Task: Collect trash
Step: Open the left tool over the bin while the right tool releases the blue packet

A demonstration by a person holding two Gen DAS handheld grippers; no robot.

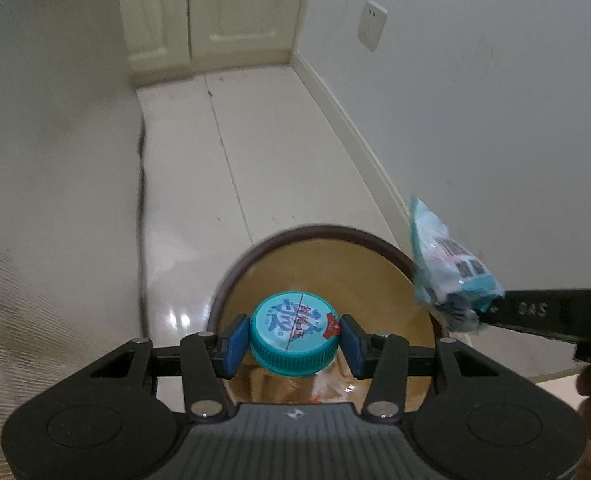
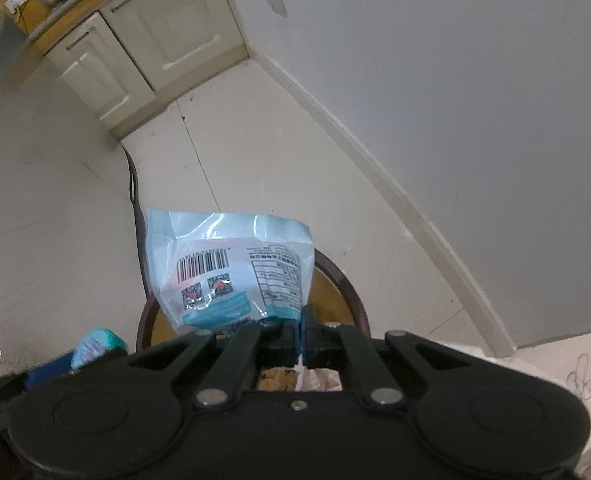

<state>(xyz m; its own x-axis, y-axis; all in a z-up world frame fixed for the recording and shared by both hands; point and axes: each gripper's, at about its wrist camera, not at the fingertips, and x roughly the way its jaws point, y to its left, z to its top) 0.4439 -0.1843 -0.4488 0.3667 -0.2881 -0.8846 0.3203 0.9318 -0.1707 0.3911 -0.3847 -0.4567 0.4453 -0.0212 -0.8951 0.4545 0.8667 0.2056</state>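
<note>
My left gripper is shut on the teal cap of a clear plastic bottle, held over the open mouth of a round bin with a dark brown rim and tan inside. My right gripper is shut on the lower edge of a light blue snack wrapper with a barcode, held above the same bin. The wrapper also shows in the left wrist view at the bin's right rim, and the bottle cap in the right wrist view at lower left. Some trash lies inside the bin.
The bin stands on a glossy white tile floor beside a white wall with a baseboard and a wall socket. Cream cabinets stand at the far end. A dark cable runs down the left surface.
</note>
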